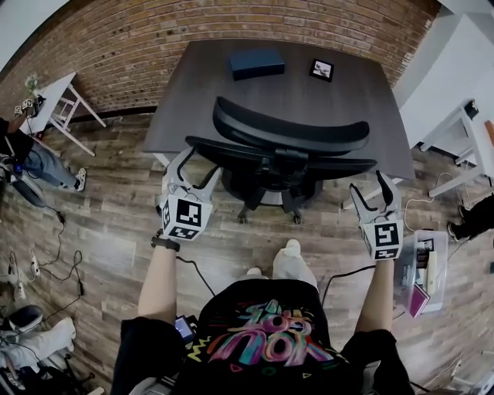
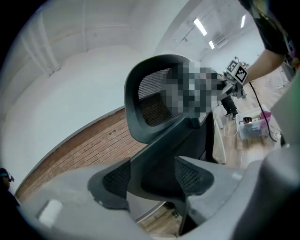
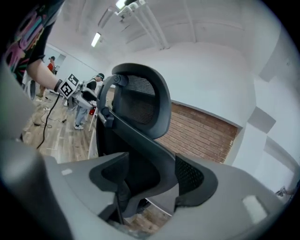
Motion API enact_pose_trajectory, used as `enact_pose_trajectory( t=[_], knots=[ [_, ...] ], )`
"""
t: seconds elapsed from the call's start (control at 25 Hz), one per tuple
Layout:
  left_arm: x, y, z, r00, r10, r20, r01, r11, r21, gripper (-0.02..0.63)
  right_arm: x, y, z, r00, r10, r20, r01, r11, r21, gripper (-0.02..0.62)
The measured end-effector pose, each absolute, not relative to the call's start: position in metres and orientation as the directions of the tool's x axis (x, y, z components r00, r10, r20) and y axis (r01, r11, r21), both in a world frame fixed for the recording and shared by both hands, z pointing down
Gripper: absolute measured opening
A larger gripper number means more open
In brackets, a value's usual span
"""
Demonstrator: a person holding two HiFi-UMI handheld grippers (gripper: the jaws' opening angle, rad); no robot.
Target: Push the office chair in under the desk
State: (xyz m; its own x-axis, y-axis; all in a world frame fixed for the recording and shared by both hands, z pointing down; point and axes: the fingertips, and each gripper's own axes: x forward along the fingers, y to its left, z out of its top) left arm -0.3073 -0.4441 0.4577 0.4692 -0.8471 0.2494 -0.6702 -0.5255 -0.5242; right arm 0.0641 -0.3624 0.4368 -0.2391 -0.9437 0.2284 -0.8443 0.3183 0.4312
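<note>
Fingers (image 2: pixel 112 180) of the left gripper (image 1: pixel 197 166) are pinching the office chair (image 1: pixel 289 139) at the left end of its backrest frame; in the left gripper view the dark frame is filling the whole gap between the two ribbed pads and touching both; the curved headrest (image 2: pixel 150 93) is rising just beyond the fingertips. Fingers (image 3: pixel 190 178) of the right gripper (image 1: pixel 377 193) are standing spread wide; in the right gripper view the right side of the same frame is running between them, but they are not squeezing it; in the head view their tips are sitting just short of the backrest's right end. Both grippers are pointing away from the person, one at each end of the backrest, with the chair spanning the space between the two pairs of fingers. Straight ahead of the fingertips the dark desk (image 1: pixel 309 92) is standing against a brick wall (image 1: pixel 231 23); the backrest is overlapping the desk's near edge in the head view, and the chair's wheeled base (image 1: pixel 266 208) is showing on the wooden floor (image 1: pixel 116 231) at that edge, between the grippers and a little nearer the person than the fingertips. Far beyond the fingers, a dark blue box (image 1: pixel 257 63) and a small square card (image 1: pixel 322 69) are lying on the desk top, well apart from the chair. Behind the right fingers and to their right, a clear plastic bin (image 1: pixel 421 270) is sitting on the floor.
</note>
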Motion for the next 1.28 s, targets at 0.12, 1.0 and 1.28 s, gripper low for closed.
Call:
enact_pose_trajectory(
  t=[0.12,1.0,1.28],
  knots=[
    [-0.301,-0.427,0.449,0.488,-0.846,0.214,-0.695,-0.525,-0.491,0.291,0.045,-0.347,0.426,-0.269,-0.946,0.18,-0.858,0.32,0.402,0.285],
    [-0.264,-0.316,0.368,0.611,-0.79,-0.046,-0.789,-0.604,-0.113,0.064,-0.048,-0.261,0.349,-0.373,-0.908,-0.189,-0.928,0.367,0.067,0.043],
    [-0.259,-0.309,0.384,0.641,-0.767,-0.02,-0.766,-0.638,-0.075,0.002,-0.043,-0.248,0.372,-0.347,-0.928,-0.137,-0.936,0.352,-0.017,0.0]
  ],
)
